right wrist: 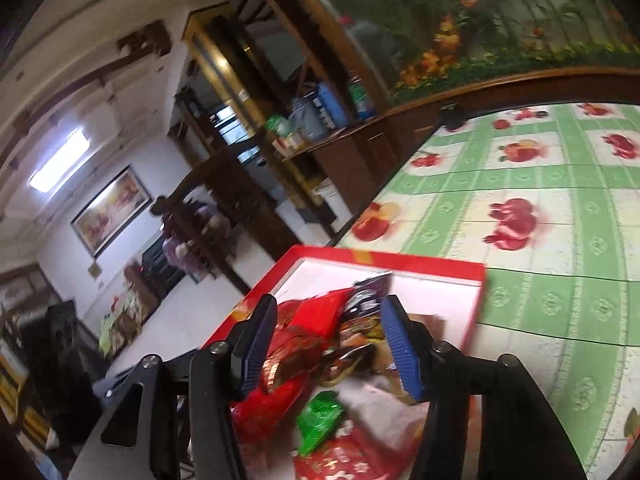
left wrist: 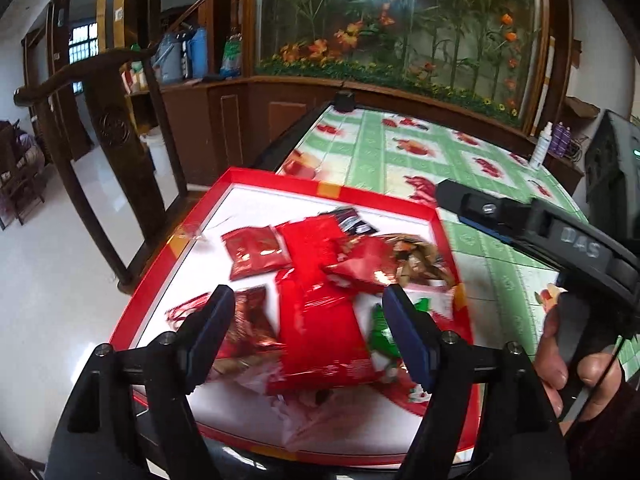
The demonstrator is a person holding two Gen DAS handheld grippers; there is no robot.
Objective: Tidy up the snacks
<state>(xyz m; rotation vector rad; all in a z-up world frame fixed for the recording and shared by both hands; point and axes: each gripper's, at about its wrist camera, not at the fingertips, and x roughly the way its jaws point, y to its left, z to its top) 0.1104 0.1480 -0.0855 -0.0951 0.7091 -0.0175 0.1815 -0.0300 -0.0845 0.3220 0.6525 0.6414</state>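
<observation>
From the left wrist view, the left tool (left wrist: 310,332) hangs above the near part of a red-rimmed tray (left wrist: 328,190) with its fingers spread wide and nothing between them. Directly under the gap lies a large red snack bag (left wrist: 320,320), lengthways along the tool's line of sight. A dark brown packet (left wrist: 248,320) sits by the left finger and a green packet (left wrist: 380,332) peeks out beside the right finger. Farther into the tray are a small red sachet (left wrist: 256,250), a dark wrapper (left wrist: 350,218) and a crumpled red-and-gold bag (left wrist: 380,256). The tray rests on a worktop (left wrist: 408,152) with a green checked, fruit-printed cloth. At the right edge the right tool (left wrist: 520,216) reaches over the tray's far corner, held by a hand (left wrist: 560,368) (its finger tips are out of this view).

From the right wrist view, the right tool (right wrist: 328,344) is also spread apart and empty, above the same tray (right wrist: 476,304). Between its fingers lies the crumpled bag (right wrist: 352,344); the green packet (right wrist: 320,420) lies nearer, below the gap, with red bags (right wrist: 316,312) toward the left finger. The picture is blurred, so whether the fingers touch any packet cannot be told.
</observation>
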